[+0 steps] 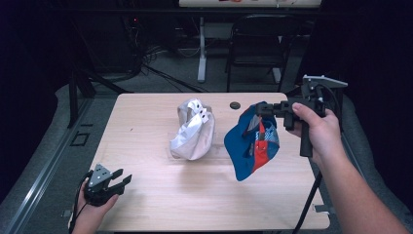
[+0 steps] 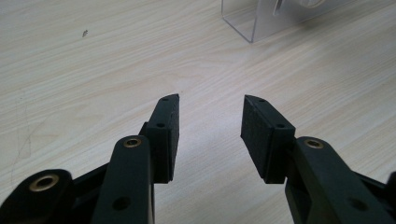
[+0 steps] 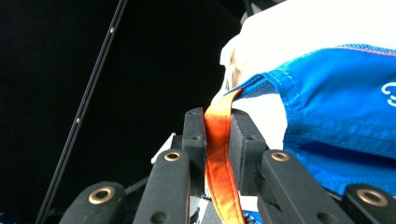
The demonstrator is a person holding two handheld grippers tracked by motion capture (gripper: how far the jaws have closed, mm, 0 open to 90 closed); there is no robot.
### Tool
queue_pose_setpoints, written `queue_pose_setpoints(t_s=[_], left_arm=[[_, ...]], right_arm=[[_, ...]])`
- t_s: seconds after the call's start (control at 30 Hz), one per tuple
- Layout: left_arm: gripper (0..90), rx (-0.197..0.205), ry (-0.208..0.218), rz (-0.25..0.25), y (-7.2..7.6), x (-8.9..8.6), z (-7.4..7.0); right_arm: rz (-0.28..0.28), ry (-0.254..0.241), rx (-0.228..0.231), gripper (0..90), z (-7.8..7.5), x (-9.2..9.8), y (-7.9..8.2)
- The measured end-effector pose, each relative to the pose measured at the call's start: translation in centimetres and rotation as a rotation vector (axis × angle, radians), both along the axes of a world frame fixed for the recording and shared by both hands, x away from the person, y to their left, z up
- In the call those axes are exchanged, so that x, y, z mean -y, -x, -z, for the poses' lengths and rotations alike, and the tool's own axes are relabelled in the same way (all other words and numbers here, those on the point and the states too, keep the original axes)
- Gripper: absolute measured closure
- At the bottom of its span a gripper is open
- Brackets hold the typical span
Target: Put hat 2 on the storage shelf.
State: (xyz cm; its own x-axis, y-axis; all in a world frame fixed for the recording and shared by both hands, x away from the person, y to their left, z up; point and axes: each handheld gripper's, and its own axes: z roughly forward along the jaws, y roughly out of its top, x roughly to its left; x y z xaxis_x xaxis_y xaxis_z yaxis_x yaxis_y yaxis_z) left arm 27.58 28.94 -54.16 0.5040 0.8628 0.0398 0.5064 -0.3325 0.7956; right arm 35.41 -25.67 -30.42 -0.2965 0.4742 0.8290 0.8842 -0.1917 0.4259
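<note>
A blue cap [image 1: 251, 141] with red and orange panels hangs in the air above the right half of the table. My right gripper [image 1: 261, 109] holds it up from the top, shut on the cap's orange strap [image 3: 218, 154]; the blue fabric [image 3: 341, 107] spreads to the right of the jaws. A white cap [image 1: 193, 129] rests on a clear stand near the table's middle. My left gripper [image 1: 118, 179] sits low at the front left of the table, open, with bare wood between its pads [image 2: 164, 135].
The wooden table [image 1: 146, 204] has a small dark round grommet [image 1: 235, 105] near its far edge. A corner of the clear acrylic stand [image 2: 252, 23] lies ahead of the left gripper. Beyond the table stand a black chair [image 1: 263, 44] and a white desk leg [image 1: 201, 48].
</note>
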Motion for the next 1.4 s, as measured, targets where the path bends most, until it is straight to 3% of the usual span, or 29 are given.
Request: queue_pose_setpoints(t_s=[0.23, 0.77, 1.4], left_arm=[[58.4, -0.007, -0.008, 0.010, 0.0, 0.1, 0.0], [58.1, -0.002, -0.004, 0.006, 0.0, 0.1, 0.0], [58.1, 0.006, 0.000, 0.004, 0.1, 0.2, 0.0]], right_arm=[[0.067, -0.011, 0.003, 78.3, -1.2, 0.4, -1.5], [0.145, -0.014, 0.020, 78.3, -2.5, 0.1, -4.3], [0.208, -0.004, 0.012, 78.3, -2.1, -0.5, -6.3]])
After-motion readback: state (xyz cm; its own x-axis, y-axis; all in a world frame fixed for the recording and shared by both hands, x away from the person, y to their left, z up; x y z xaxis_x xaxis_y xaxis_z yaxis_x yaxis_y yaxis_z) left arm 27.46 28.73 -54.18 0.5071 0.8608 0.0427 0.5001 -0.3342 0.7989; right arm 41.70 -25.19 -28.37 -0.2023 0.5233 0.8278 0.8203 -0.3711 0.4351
